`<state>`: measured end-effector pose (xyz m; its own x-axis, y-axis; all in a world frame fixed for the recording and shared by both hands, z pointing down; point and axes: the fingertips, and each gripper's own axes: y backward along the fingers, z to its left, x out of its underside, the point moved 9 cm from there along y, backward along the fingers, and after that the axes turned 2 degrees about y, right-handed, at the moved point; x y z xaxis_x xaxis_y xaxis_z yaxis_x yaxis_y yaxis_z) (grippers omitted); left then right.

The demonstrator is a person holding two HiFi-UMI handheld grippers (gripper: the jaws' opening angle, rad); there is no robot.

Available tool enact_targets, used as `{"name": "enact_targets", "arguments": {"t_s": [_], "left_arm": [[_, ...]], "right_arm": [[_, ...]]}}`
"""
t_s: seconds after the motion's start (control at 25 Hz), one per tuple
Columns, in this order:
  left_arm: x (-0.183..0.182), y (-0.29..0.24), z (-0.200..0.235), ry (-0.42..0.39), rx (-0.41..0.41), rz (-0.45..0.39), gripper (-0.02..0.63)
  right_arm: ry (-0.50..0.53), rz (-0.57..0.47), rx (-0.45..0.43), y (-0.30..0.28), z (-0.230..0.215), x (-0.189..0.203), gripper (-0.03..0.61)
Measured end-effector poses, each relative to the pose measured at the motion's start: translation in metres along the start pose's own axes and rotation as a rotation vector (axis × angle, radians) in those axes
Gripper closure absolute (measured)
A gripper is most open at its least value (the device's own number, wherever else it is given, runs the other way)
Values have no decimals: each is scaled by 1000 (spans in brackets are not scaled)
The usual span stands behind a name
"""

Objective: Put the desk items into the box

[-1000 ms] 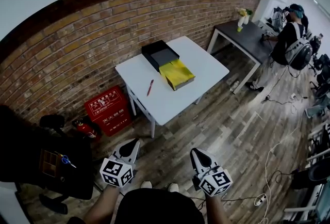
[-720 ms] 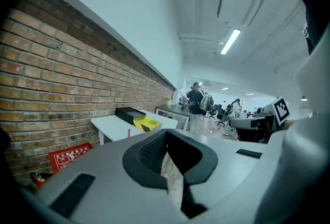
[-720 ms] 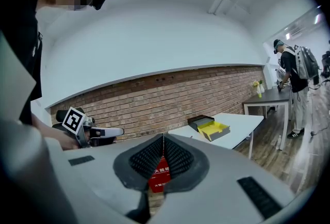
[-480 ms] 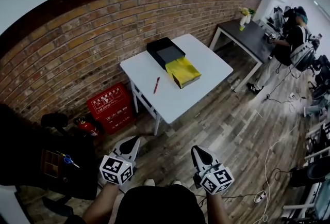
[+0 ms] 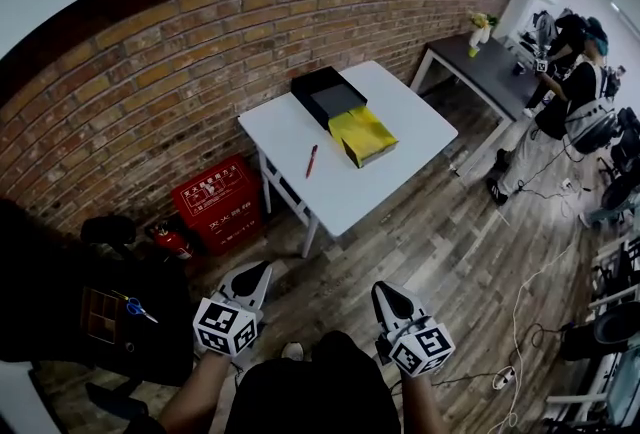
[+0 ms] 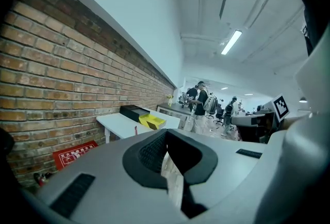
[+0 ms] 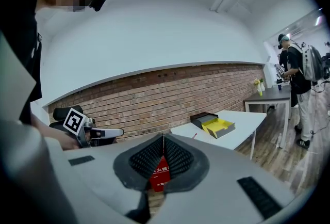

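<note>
While left tongs (image 5: 262, 268), right tongs (image 5: 382, 288) are shut | 1 pen (image 5: 311, 160) | 2 boxes (image 5: 365, 135) (image 5: 325, 92)

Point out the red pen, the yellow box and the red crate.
red pen (image 5: 311, 161), head view, middle of its barrel.
yellow box (image 5: 368, 132), head view, its bare inside floor.
red crate (image 5: 217, 205), head view, its lettered face.

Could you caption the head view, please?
Left gripper and right gripper, shut, face a table holding pen, black box, yellow box.
</note>
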<state>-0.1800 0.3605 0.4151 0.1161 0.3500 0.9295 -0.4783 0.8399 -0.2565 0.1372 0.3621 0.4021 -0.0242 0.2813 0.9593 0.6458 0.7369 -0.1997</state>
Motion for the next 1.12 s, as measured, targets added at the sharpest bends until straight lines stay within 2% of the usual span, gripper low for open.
{"name": "enact_targets", "arguments": {"t_s": [0.48, 0.84, 1.12], "left_arm": [[7, -27, 11, -2, 1, 45, 600], [-18, -92, 31, -29, -34, 61, 600], [-44, -154, 41, -6, -63, 55, 600]], "right_arm": [[-21, 19, -28, -31, -21, 5, 557], [-39, 26, -56, -87, -80, -10, 557], [-46, 42, -112, -140, -135, -32, 557]]}}
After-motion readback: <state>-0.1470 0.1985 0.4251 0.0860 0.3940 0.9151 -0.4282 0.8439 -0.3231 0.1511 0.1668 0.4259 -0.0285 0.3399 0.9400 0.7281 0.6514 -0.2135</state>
